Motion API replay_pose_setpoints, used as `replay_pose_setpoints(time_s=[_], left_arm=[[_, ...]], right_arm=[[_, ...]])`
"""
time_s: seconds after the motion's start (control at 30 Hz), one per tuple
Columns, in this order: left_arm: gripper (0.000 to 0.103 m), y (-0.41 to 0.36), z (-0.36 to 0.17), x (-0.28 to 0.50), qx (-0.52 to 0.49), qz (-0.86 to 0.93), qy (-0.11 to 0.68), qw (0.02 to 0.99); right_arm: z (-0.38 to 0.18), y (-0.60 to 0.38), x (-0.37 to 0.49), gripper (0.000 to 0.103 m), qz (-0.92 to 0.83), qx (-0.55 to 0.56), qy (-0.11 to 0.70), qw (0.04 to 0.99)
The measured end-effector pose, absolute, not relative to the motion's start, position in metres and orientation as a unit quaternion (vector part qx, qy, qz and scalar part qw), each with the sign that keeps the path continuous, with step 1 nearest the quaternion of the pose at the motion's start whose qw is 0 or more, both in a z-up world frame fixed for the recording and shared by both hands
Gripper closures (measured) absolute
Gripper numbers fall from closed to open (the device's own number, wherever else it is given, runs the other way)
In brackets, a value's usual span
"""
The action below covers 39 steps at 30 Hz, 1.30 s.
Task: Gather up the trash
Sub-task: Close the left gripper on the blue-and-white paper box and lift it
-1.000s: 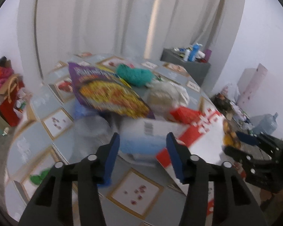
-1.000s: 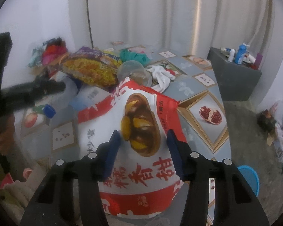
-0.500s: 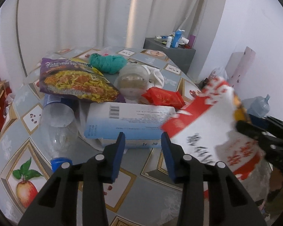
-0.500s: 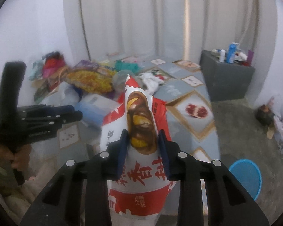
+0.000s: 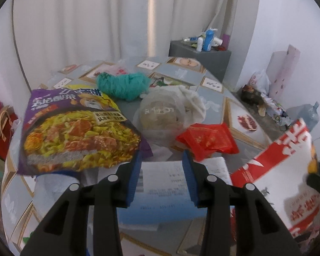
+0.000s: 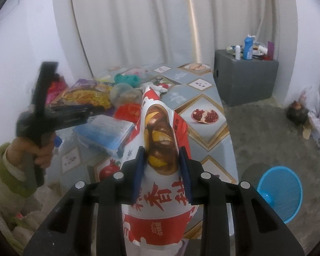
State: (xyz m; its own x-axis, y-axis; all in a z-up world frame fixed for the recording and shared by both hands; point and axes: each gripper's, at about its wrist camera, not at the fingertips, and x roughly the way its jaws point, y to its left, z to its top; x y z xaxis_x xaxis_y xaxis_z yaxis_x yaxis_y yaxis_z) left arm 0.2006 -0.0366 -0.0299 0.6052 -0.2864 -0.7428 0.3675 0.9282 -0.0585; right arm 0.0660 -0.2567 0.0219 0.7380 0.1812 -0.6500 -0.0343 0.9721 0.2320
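My right gripper (image 6: 161, 166) is shut on a red and white snack bag (image 6: 160, 202) and holds it lifted off the table; the bag also shows at the right of the left wrist view (image 5: 288, 181). My left gripper (image 5: 161, 177) is open and empty just above a blue and white flat pack (image 5: 166, 194). Ahead of it lie a purple noodle bag (image 5: 74, 128), a clear plastic cup with lid (image 5: 160, 115), a red wrapper (image 5: 207, 140) and a teal yarn ball (image 5: 123, 84). The left gripper shows in the right wrist view (image 6: 91, 112).
A blue waste basket (image 6: 279, 192) stands on the floor to the right of the table (image 6: 202, 117). A grey cabinet (image 6: 245, 79) with bottles stands at the back right. White curtains hang behind. Bags lie on the floor at the left (image 5: 0, 123).
My right gripper has lifted the snack bag higher and drawn it back from the pile. My left gripper has moved forward over the blue and white pack, its jaws narrower than a second ago.
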Motion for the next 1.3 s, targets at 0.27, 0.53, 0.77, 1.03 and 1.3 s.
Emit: replay_pose_setpoints(time_s=[0.27, 0.53, 0.77, 1.03, 1.3], left_arm=[[0.064, -0.047, -0.044, 0.214, 0.082, -0.159, 0.415, 0.892], [0.065, -0.051, -0.050, 0.220, 0.086, -0.143, 0.423, 0.891], [0.065, -0.053, -0.049, 0.206, 0.089, -0.139, 0.432, 0.886], [0.065, -0.055, -0.047, 0.189, 0.086, -0.144, 0.447, 0.879], [0.064, -0.056, -0.046, 0.174, 0.086, -0.140, 0.451, 0.877]], right_arm=[[0.017, -0.260, 0.067, 0.073, 0.067, 0.113, 0.358, 0.925], [0.017, -0.260, 0.067, 0.073, 0.065, 0.119, 0.355, 0.925], [0.017, -0.260, 0.067, 0.073, 0.054, 0.125, 0.356, 0.925], [0.017, -0.260, 0.062, 0.073, 0.040, 0.130, 0.352, 0.926], [0.018, -0.259, 0.059, 0.073, 0.033, 0.129, 0.351, 0.927]])
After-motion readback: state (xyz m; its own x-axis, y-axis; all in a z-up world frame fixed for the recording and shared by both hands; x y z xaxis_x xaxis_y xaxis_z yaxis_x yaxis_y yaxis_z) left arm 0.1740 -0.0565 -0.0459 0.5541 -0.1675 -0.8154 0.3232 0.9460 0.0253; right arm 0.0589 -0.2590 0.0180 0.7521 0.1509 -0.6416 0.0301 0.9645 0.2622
